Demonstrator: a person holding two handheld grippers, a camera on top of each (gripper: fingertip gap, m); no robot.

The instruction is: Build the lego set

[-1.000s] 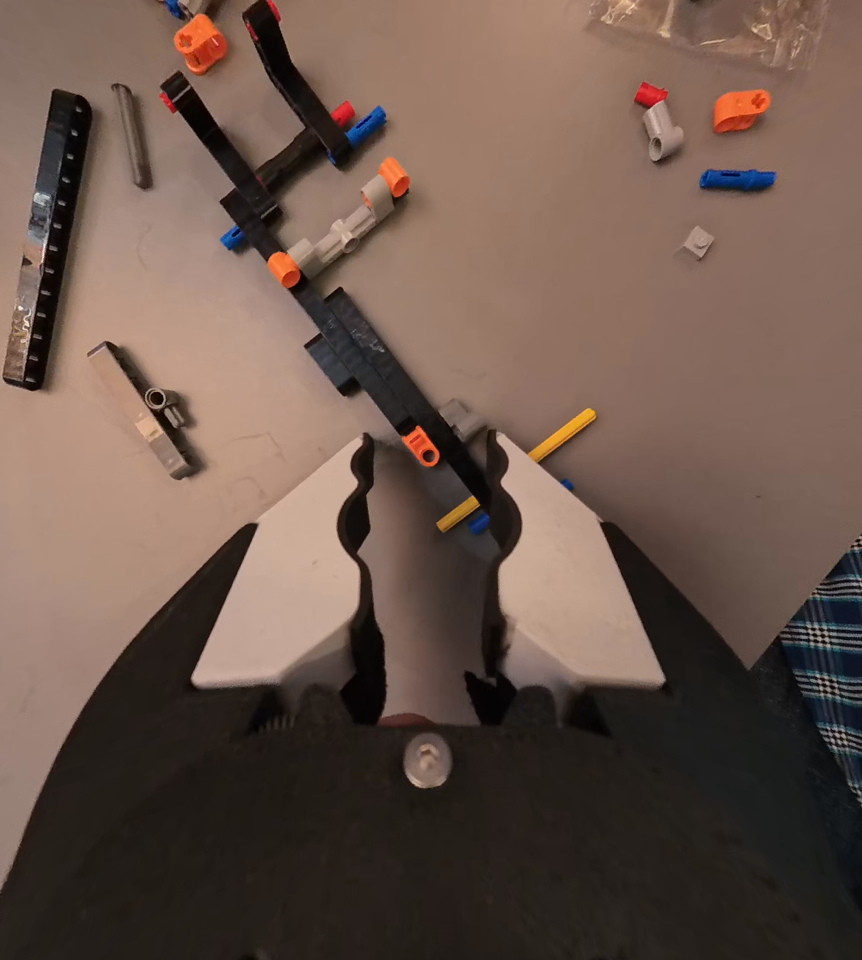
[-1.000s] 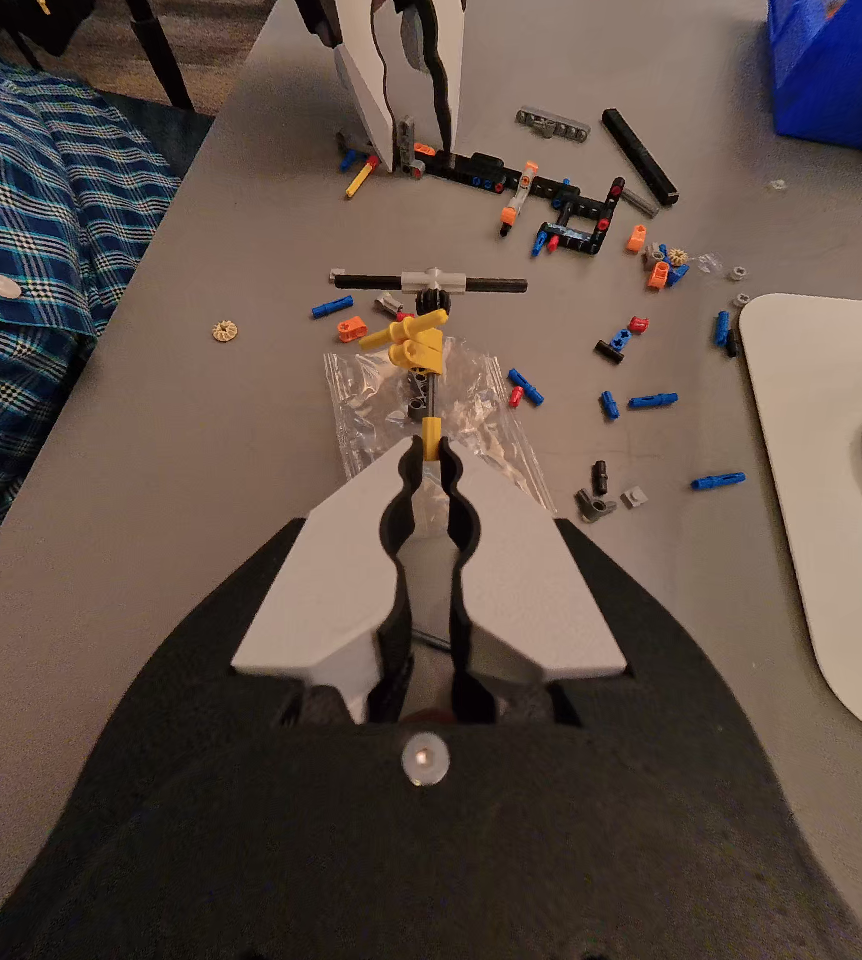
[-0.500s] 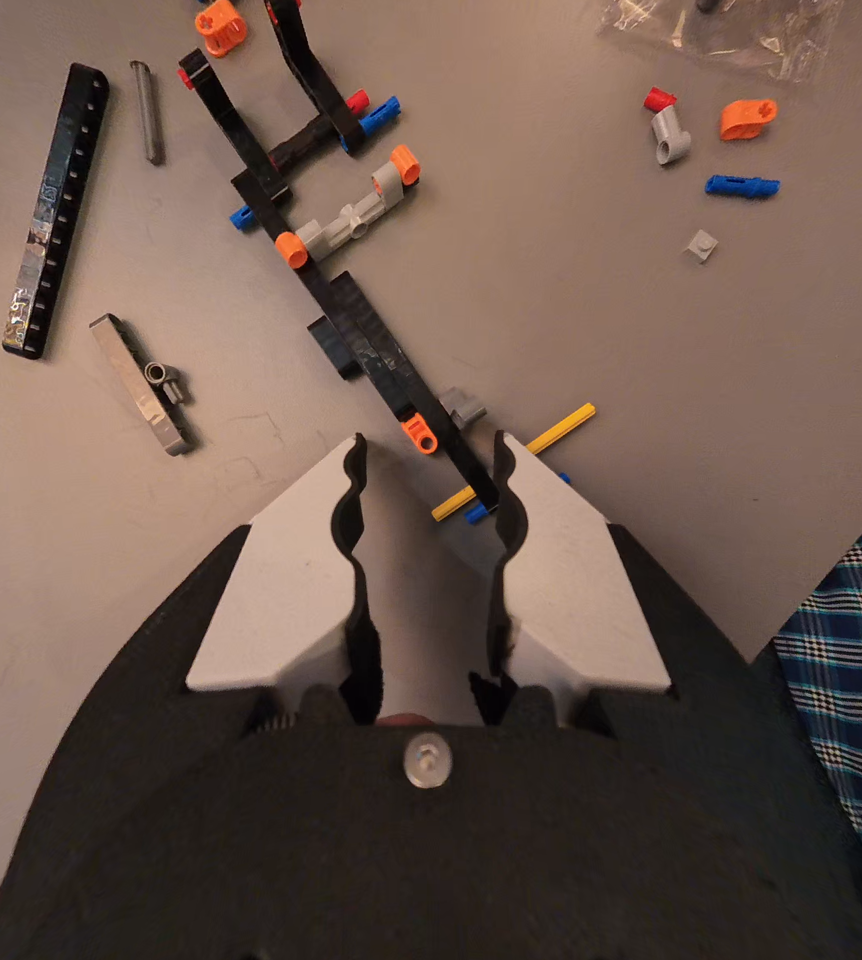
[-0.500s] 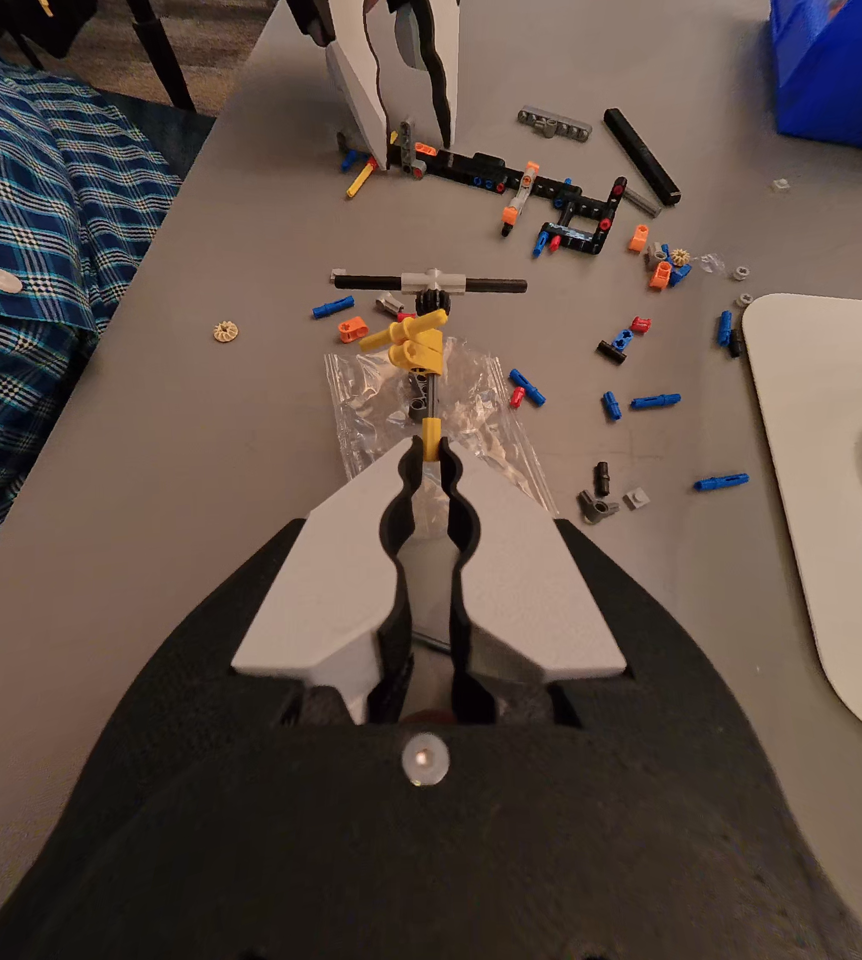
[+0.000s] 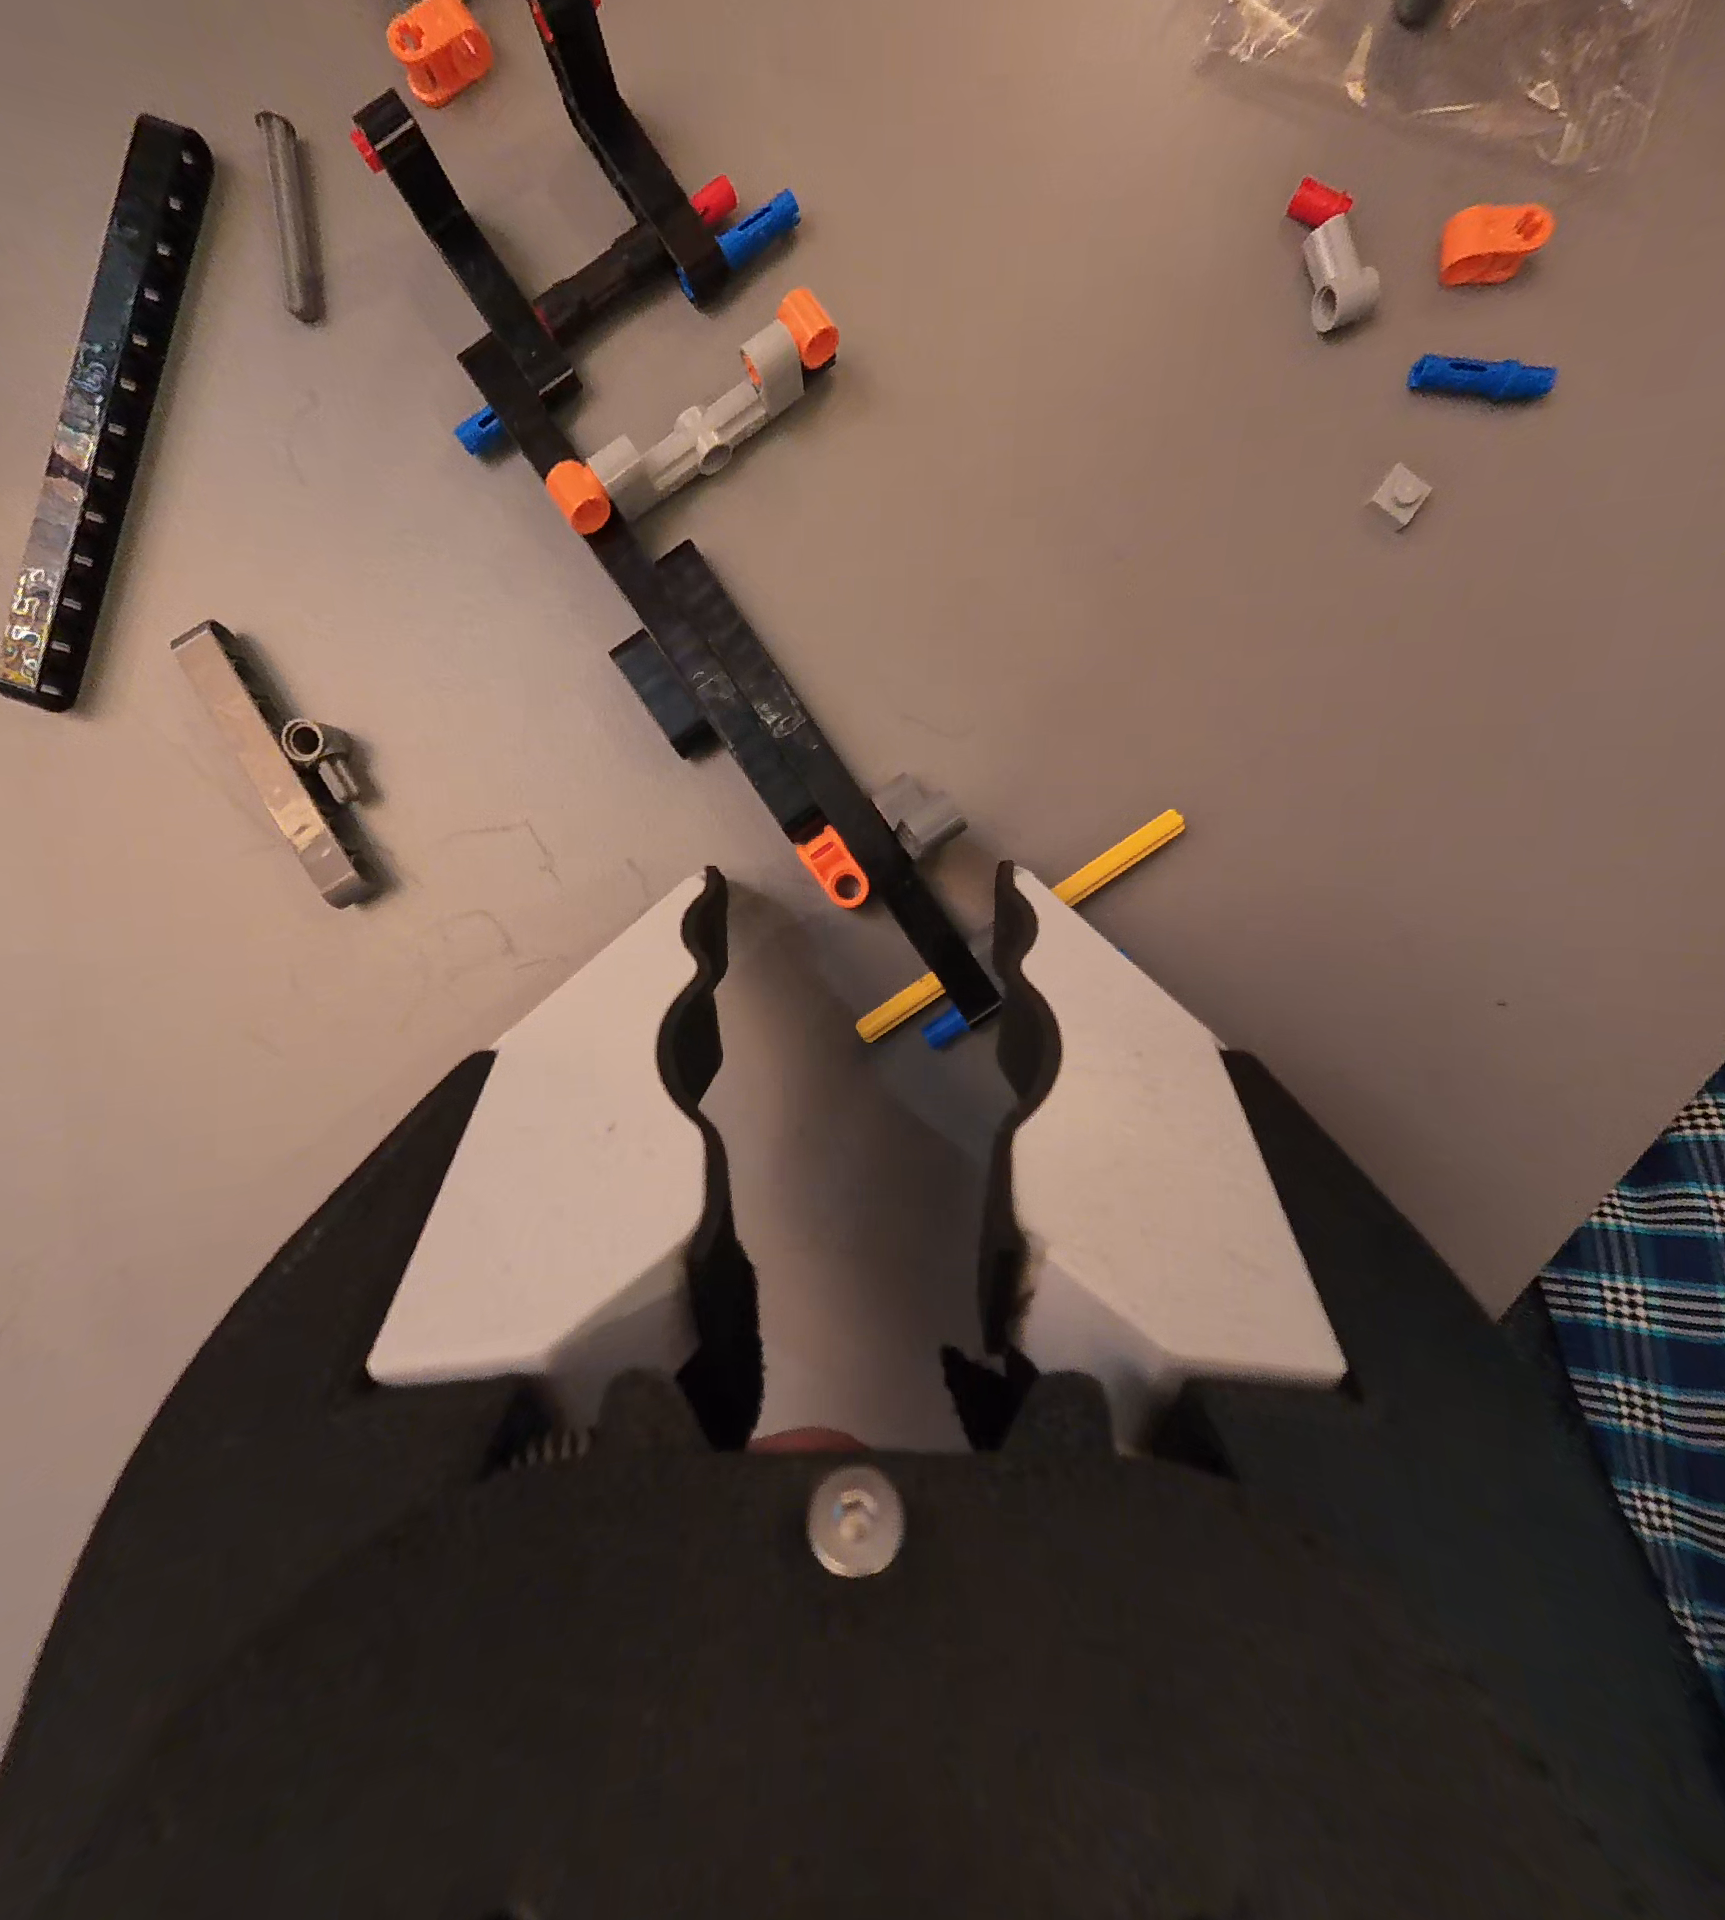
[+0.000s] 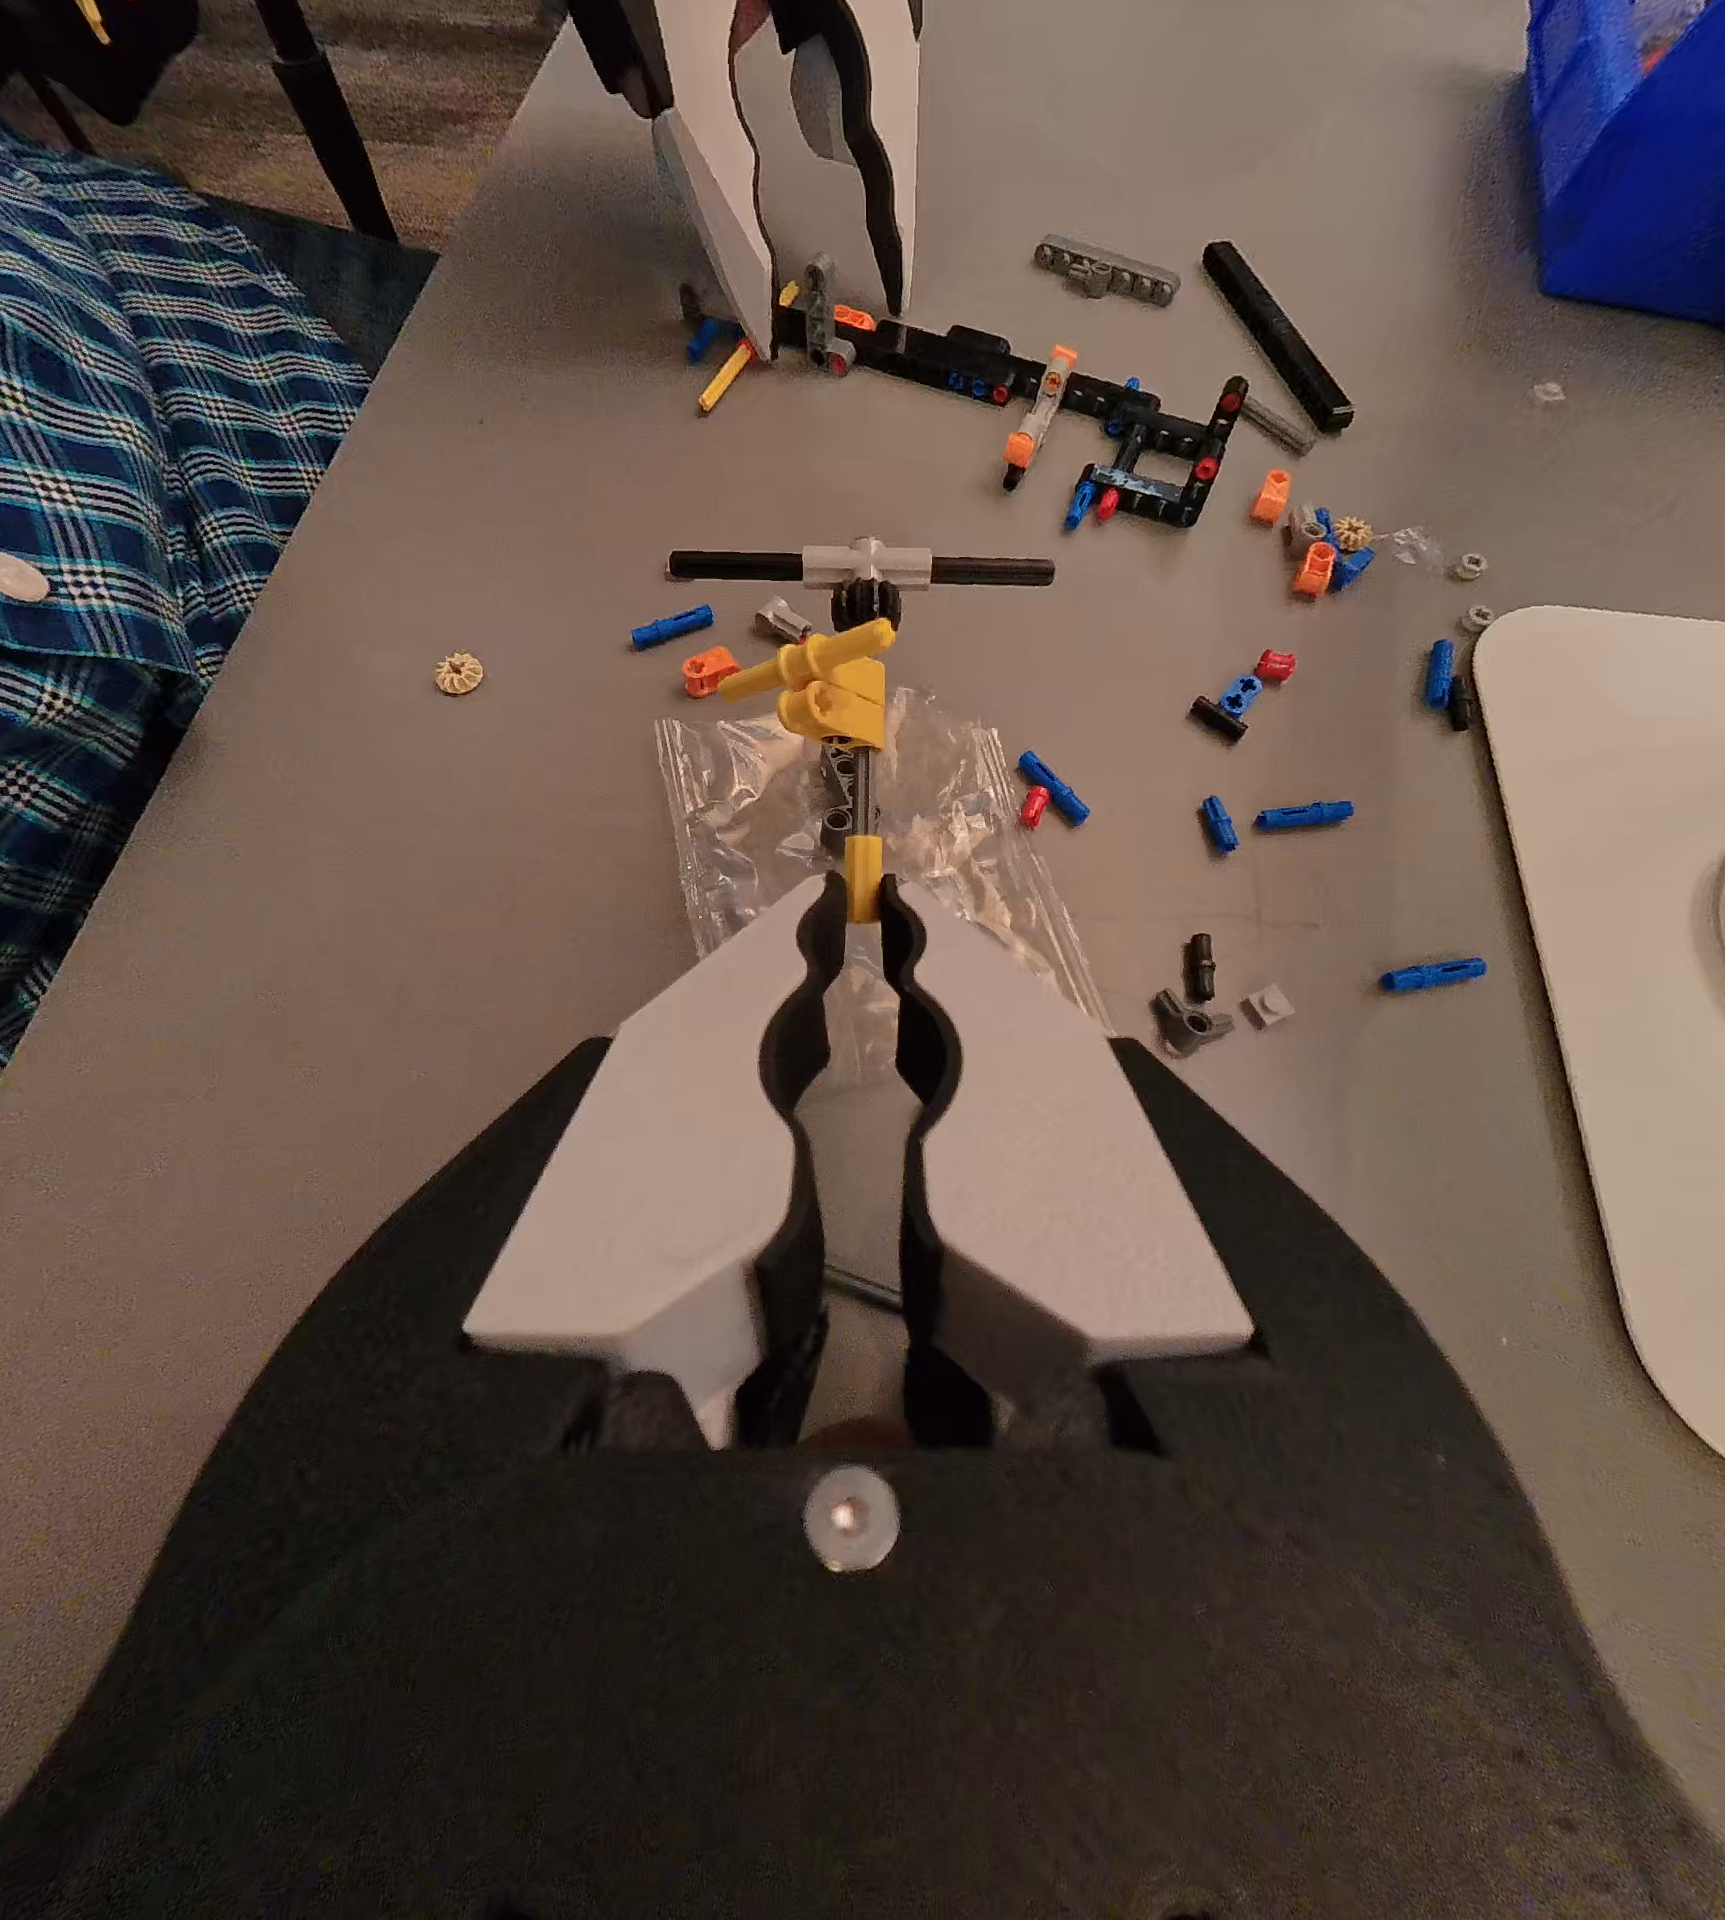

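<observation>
A long black beam assembly (image 5: 733, 686) with orange, grey and blue connectors lies flat on the grey table. Its near end sits between the fingers of my open left gripper (image 5: 858, 894), close against the right finger. A thin yellow axle (image 5: 1118, 857) lies across under that end. In the right wrist view the same assembly (image 6: 993, 364) lies far back with the left gripper (image 6: 827, 322) standing over its left end. My right gripper (image 6: 860, 899) is shut on the yellow end of a small sub-assembly (image 6: 832, 691), a grey axle with yellow connectors, held above the table.
A long black beam (image 5: 105, 405) and a grey beam (image 5: 266, 764) lie to the left. A black axle with a grey cross connector (image 6: 863, 566), a clear plastic bag (image 6: 951, 821) and several loose pins lie mid-table. A white board (image 6: 1668, 935) and a blue bin (image 6: 1689, 156) are right. Plaid cloth (image 6: 58, 416) borders the table's left edge. Spacing between my two grippers at the tips: around 25 cm.
My left gripper's fingers have spread slightly and shifted a little along the black assembly. The right gripper with the yellow sub-assembly has stayed almost still.
</observation>
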